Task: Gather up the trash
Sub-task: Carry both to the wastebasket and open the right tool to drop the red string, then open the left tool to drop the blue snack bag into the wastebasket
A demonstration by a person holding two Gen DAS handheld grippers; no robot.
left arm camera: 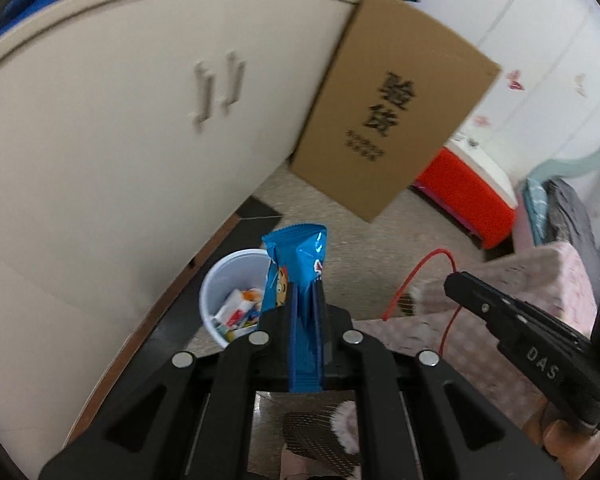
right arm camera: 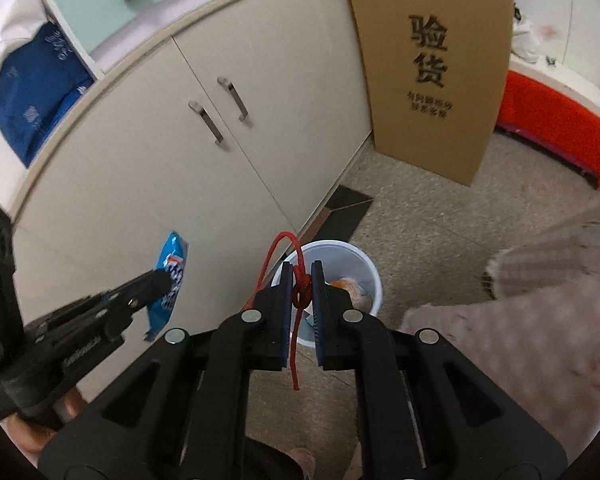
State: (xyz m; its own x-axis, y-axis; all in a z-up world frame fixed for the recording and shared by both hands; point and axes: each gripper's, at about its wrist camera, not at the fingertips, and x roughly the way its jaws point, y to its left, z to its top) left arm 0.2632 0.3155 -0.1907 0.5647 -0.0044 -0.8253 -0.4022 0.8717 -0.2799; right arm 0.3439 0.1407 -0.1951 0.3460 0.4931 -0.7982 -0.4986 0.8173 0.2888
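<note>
My left gripper (left arm camera: 307, 293) is shut on a blue snack wrapper (left arm camera: 300, 264), which stands upright between its pads. Just behind and left of it a white trash bin (left arm camera: 220, 280) sits on the floor with several scraps inside. In the right wrist view my right gripper (right arm camera: 301, 270) is shut on a knotted red string (right arm camera: 301, 294), right above the white bin (right arm camera: 364, 276). The string's loop rises over the fingertips and its end hangs below. The left gripper (right arm camera: 162, 280) with the blue wrapper (right arm camera: 171, 276) shows at the left. The right gripper (left arm camera: 454, 282) and the red string (left arm camera: 416, 272) appear at the right of the left wrist view.
A cream cabinet (right arm camera: 172, 152) with two metal handles (right arm camera: 220, 112) stands close behind the bin. A tall cardboard box (right arm camera: 432, 72) leans beside it, with a red and white container (right arm camera: 556, 128) further right. Pink patterned fabric (right arm camera: 520, 320) fills the lower right.
</note>
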